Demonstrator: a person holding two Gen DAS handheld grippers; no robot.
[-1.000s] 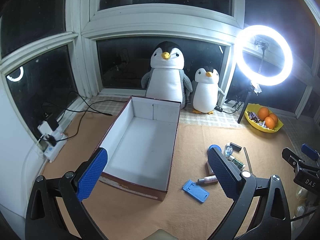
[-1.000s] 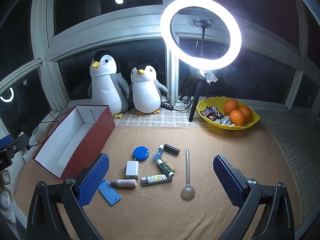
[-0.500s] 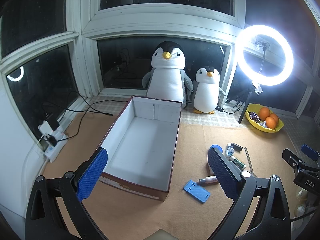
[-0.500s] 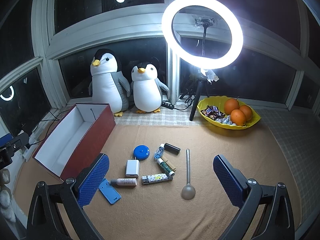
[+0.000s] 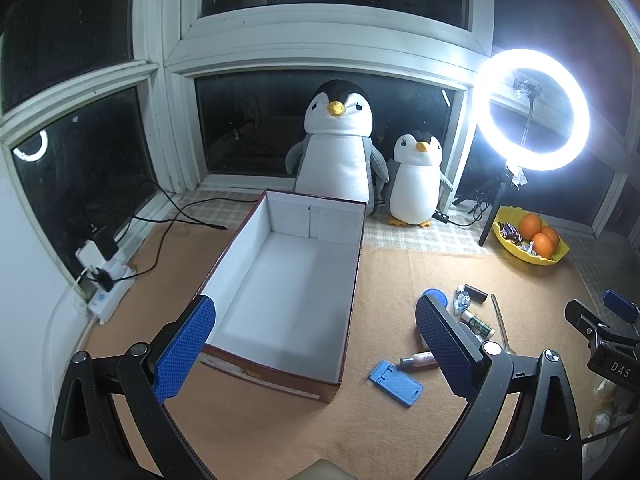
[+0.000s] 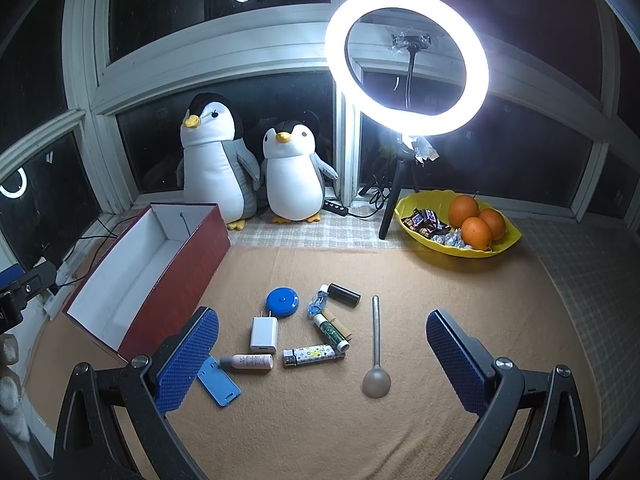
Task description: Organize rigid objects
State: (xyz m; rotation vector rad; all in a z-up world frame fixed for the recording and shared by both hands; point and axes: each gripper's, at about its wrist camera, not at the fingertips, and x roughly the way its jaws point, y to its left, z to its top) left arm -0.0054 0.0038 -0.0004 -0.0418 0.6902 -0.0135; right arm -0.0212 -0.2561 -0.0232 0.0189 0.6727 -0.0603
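Both claws are spread wide w/ nothing in them. Left claw (image 5: pixel 316 344) hangs over the near end of the red box (image 5: pixel 288 280), which is white inside & has nothing in it. Right claw (image 6: pixel 322 356) hangs over the small things on the tan mat (image 6: pixel 460 288).

Things sit in a bunch just right of the box: blue round case (image 6: pixel 282 301) at the far side, white charger (image 6: pixel 264 334) just near of it, pink bottle (image 6: pixel 248 361) lying down, blue flat stand (image 6: pixel 219 385) nearest, partly behind the right claw's left pad. Lighter w/ a pattern (image 6: pixel 314 355) lies next to the bottle. Green tube (image 6: pixel 331 332) is tilted, touching a tan stick. Black tube (image 6: pixel 344 295) & a shiny blue wrapper sit far. Long spoon (image 6: pixel 376 350) is on the right, a bit apart.

Far back: 2 toy penguins (image 6: pixel 256 168), a ring light (image 6: pixel 406 62), a yellow bowl (image 6: pixel 500 246) w/ oranges & candy.
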